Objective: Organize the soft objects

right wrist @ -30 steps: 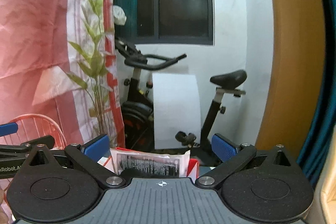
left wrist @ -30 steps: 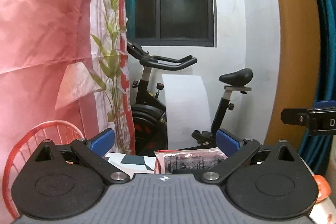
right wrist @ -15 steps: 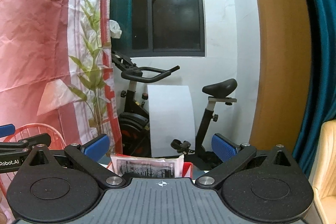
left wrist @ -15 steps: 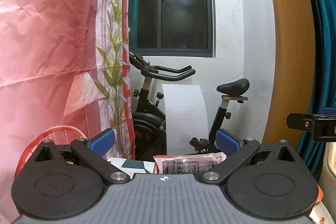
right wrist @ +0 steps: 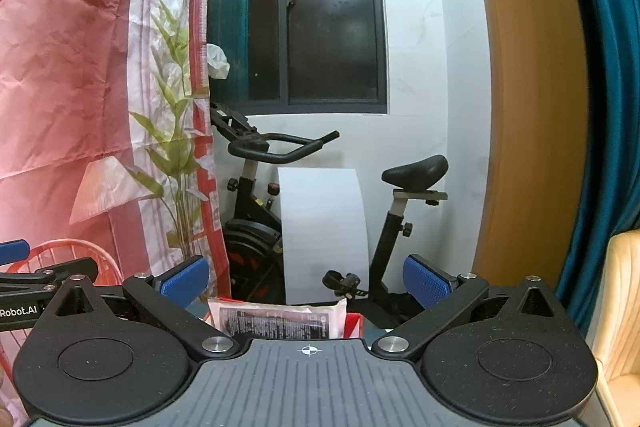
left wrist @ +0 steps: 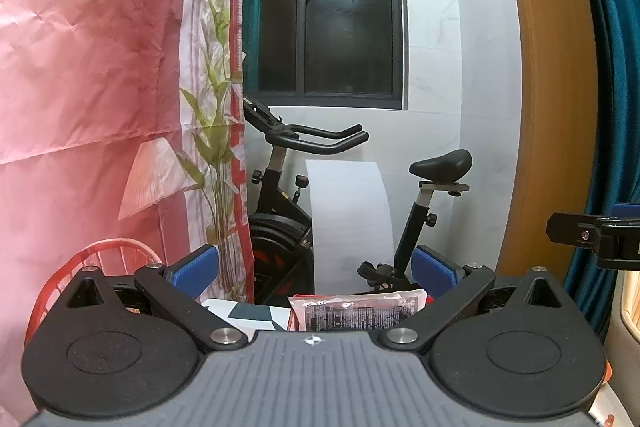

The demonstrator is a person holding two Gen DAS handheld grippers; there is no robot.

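A crinkly plastic packet with black print sits low, just in front of both cameras. The left hand-held gripper and right hand-held gripper are wide open and hold nothing. No grab has begun, I think. Next, dip down and pinch the packet. A hard exercise bike stands behind.

Right gripper has its blue-padded fingers spread wide, nothing between them. Just past the body sits a clear packet with black print. Further back there's an exercise bike under a dark window, a pink curtain on the left, and the left gripper poking in at the left edge.
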